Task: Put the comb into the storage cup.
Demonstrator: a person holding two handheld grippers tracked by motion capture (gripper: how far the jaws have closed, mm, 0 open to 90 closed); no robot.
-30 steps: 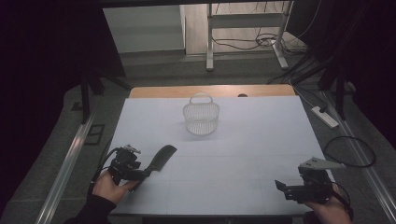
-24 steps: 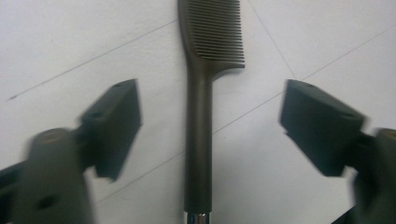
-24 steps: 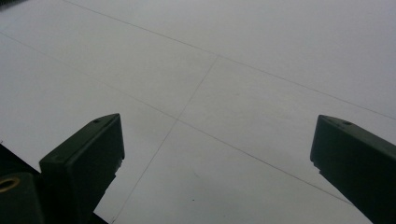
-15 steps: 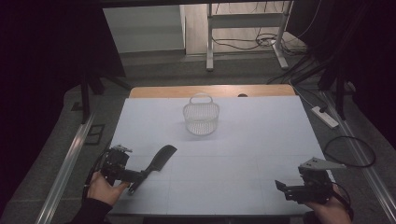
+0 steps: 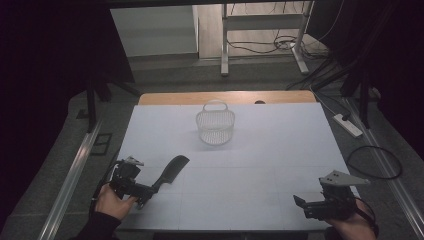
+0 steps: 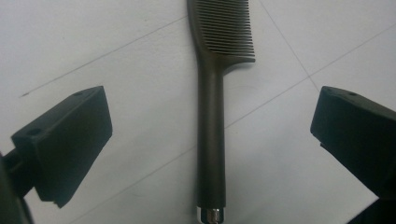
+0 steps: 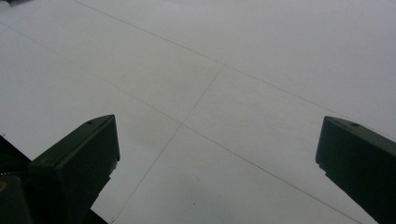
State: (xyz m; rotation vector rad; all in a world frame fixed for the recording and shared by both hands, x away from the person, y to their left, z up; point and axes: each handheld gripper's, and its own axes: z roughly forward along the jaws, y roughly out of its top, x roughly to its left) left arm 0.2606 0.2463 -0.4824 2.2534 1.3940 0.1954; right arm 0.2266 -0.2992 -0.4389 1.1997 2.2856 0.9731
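Left gripper sat at the near left corner of the white table, held in the person's left hand; its jaws had just been opening and stood wide apart. Black comb lay flat on the table straight ahead of that gripper, handle toward the jaws, toothed head angled away toward the table's middle. In the left gripper view the comb ran up the centre of the gap, its handle between the two black jaws but clear of both, white surface visible on either side; a small metal-coloured cap closed the handle's near end, and the teeth faced the right of that view. Comb not gripped, resting on the table by itself. Right gripper was low at the near right corner, well apart from the comb, with its grey three-cornered plate on top and the right hand behind it. Right gripper view showed its jaws spread wide with nothing between them, just white tabletop crossed by thin seam lines. White wire basket with a looped handle stood upright toward the far middle of the table, well apart from comb and both grippers
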